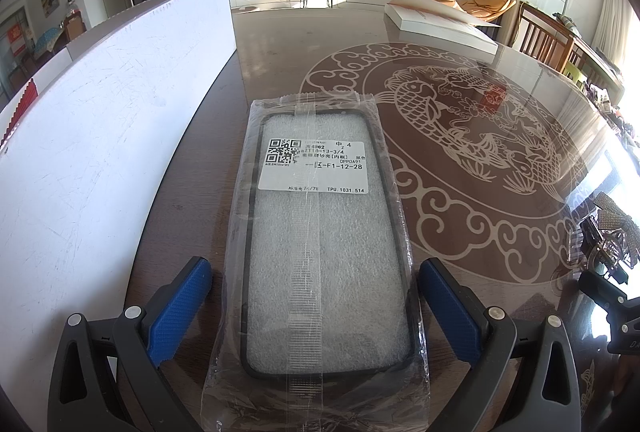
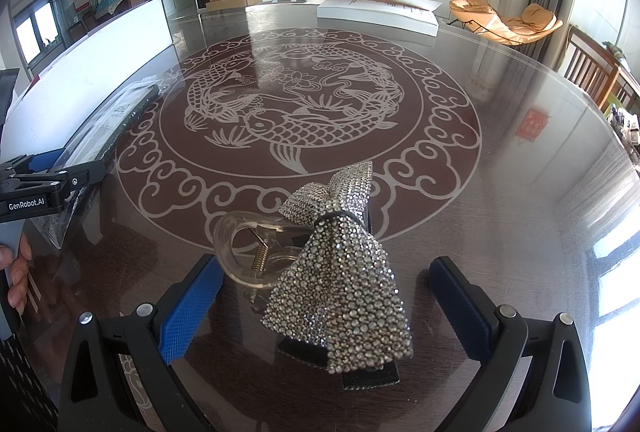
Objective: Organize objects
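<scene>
A black phone case in a clear plastic bag [image 1: 320, 252], with a white label, lies flat on the glass table. My left gripper [image 1: 316, 312] is open, one blue finger on each side of the bag, not touching it. In the right wrist view a rhinestone bow hair clip [image 2: 340, 284] with a clear plastic claw lies on the table. My right gripper [image 2: 324, 312] is open around it, with a gap on each side. The bagged case [image 2: 108, 128] and my left gripper [image 2: 48, 176] show at the left there.
A long white board [image 1: 104, 120] stands along the left of the table. A white open box [image 1: 444, 20] sits at the far edge, also in the right wrist view [image 2: 380, 12]. The glass table top [image 2: 500, 192] has a fish pattern. Wooden chairs [image 1: 548, 40] stand at right.
</scene>
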Tool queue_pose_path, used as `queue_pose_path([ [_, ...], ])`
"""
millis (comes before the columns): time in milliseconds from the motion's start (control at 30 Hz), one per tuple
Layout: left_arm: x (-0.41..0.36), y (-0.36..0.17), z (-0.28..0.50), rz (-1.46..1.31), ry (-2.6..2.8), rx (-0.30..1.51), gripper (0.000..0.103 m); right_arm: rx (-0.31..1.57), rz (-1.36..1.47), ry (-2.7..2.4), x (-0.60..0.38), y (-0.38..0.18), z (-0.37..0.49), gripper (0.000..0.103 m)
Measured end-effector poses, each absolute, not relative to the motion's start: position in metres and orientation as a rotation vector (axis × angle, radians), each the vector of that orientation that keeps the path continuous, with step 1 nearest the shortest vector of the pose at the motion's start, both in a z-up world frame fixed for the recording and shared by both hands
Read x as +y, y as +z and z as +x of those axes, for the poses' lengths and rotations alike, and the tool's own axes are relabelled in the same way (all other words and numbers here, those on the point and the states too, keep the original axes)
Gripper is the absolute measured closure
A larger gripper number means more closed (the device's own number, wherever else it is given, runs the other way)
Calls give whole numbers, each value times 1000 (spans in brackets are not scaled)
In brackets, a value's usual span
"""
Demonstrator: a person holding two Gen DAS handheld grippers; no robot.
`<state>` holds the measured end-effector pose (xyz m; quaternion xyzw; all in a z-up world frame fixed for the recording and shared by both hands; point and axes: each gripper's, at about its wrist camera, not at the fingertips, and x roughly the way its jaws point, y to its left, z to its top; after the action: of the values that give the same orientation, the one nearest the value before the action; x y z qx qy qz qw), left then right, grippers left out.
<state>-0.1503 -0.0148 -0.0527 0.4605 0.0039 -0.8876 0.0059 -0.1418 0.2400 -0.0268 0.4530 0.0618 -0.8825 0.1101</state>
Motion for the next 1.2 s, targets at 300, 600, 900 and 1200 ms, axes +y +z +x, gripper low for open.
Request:
queue_pose_path([
  [300,-15,-53,-151,1446,-2777,9,0,182,1331,-2594,240,-27,-142,0],
  [600,-5,-49,-145,1411,-2878,-29,28,185,1294,-2592,243,-16,-140,54],
  [900,-14,3,-107,1182,-3084,244,28,109,1197,-2532,227,26,-120,54],
  [1200,-134,94,-59,874,-2966,403,28,53,886,-2283,82,123,-134,54],
])
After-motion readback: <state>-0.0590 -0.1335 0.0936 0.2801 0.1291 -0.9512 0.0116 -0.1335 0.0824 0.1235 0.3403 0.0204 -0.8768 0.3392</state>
